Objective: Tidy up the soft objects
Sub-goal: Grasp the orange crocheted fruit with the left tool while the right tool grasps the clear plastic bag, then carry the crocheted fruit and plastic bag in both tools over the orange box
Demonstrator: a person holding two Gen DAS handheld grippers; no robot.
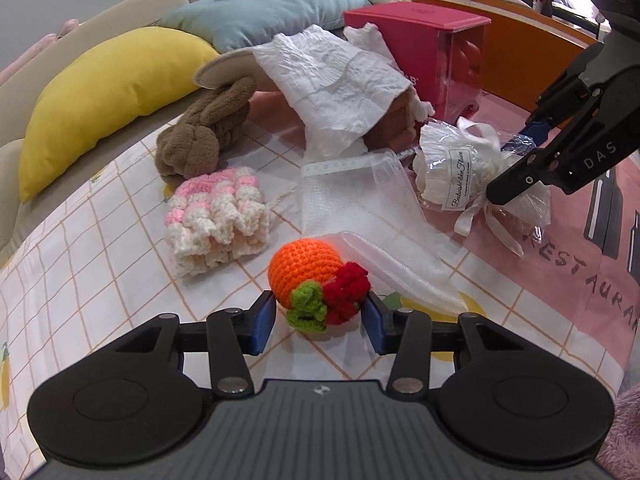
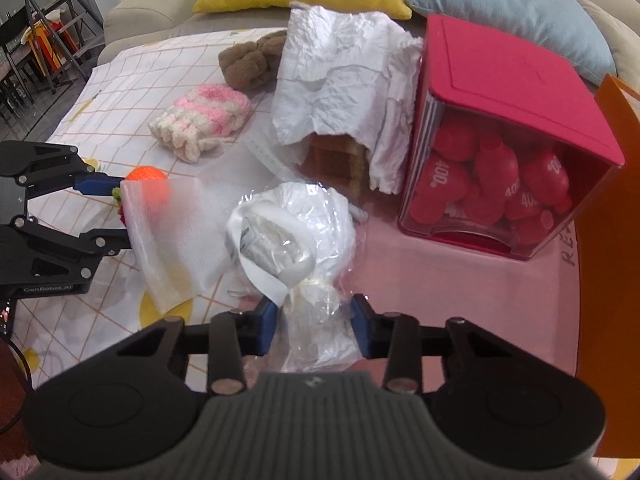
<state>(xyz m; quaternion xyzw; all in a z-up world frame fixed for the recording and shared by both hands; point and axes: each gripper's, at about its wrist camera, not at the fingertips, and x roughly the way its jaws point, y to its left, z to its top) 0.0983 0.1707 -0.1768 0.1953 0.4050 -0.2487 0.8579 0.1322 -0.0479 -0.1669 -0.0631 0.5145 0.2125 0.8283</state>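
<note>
Left gripper (image 1: 318,318) has its blue pads either side of a crocheted orange fruit (image 1: 304,270) with a green leaf and a red knitted bit. The right pad looks pressed into the red yarn; the left pad sits just off the orange, so I can't tell if it's really clamped. The fruit sits on the near part of the checked tablecloth (image 1: 100,248).

Right gripper (image 2: 314,322) straddles the twisted neck of a cellophane-wrapped white bundle (image 2: 292,232) tied with a white ribbon. The crinkly plastic fills the gap, but the pads don't clearly bite into it, so can't call that one either. The bundle lies near the middle, where the checked cloth meets a pink cloth (image 2: 460,288).

Between the two lies a white mesh pouch (image 1: 360,220), its corner just beside the fruit. Further left is a pink-and-white crocheted piece (image 1: 218,220), and beyond that a brown knotted plush (image 1: 200,136). Farther back, crumpled white paper (image 1: 332,80) is draped over something brown. Right of it stands a red-lidded clear box (image 2: 512,152) full of red capsules, with an orange panel (image 1: 520,40) behind. A yellow cushion (image 1: 104,92) and a light blue cushion (image 1: 264,12) rest on a sofa at the far edge.
</note>
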